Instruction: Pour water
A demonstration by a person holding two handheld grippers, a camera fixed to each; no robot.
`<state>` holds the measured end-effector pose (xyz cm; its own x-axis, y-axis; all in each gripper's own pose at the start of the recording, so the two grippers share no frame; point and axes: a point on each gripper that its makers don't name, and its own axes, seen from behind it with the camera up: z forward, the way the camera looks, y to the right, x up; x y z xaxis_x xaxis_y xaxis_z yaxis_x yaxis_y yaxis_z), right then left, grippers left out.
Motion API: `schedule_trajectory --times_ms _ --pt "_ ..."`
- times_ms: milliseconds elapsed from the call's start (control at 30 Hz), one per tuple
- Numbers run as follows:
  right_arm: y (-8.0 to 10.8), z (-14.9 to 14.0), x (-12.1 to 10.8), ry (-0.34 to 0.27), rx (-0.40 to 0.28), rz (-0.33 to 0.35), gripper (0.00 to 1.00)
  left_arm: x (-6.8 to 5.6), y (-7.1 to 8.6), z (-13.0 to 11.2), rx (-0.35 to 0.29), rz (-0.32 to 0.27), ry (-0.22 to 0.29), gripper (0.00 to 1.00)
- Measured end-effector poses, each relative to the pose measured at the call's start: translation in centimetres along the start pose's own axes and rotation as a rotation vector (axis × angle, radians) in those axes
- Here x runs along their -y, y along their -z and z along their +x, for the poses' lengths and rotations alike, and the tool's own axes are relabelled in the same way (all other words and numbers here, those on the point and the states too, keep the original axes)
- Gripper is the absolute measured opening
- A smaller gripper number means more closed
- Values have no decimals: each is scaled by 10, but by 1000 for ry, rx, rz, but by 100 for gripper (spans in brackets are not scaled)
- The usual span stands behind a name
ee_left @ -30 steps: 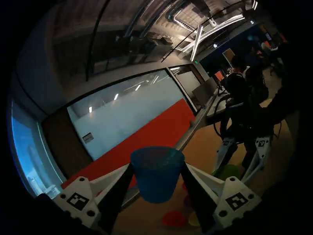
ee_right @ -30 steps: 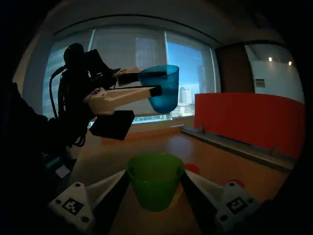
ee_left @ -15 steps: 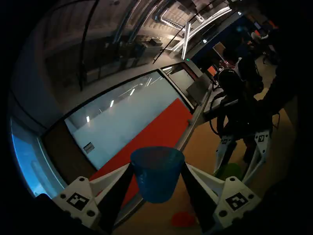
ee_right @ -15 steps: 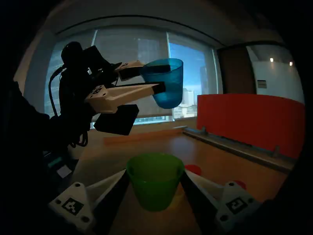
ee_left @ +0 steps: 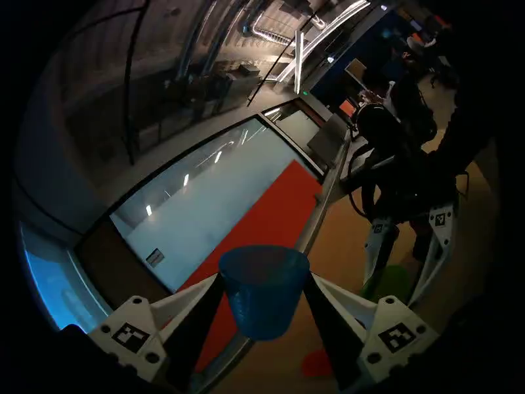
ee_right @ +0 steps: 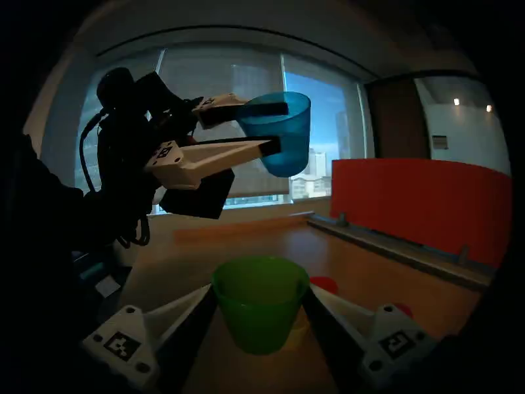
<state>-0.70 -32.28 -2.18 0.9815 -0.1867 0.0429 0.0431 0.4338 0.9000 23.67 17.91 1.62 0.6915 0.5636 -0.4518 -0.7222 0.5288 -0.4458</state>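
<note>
The left gripper (ee_left: 264, 284) is closed around a blue cup (ee_left: 264, 302), with one finger pressing on each side of it just under the rim. In the right gripper view this cup hangs high in the air in front of the window (ee_right: 321, 125), nearly upright and only a little tilted. It is above the green cup (ee_right: 260, 308) and to the left of it, well apart from it.

The right gripper (ee_right: 260, 292) is closed in the same way on the green cup and holds it upright and low over the wooden table (ee_right: 367, 262). I cannot tell whether its bottom touches the table. A small red disc (ee_right: 321, 283) lies on the table just behind the green cup. A red partition (ee_right: 420, 197) stands along the far right edge of the table.
</note>
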Motion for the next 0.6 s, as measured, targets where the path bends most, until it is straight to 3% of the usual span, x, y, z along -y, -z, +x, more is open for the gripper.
schedule_trajectory --times_ms 600 --pt "1 3 -2 4 -7 -5 90 -1 -6 2 16 -3 -127 85"
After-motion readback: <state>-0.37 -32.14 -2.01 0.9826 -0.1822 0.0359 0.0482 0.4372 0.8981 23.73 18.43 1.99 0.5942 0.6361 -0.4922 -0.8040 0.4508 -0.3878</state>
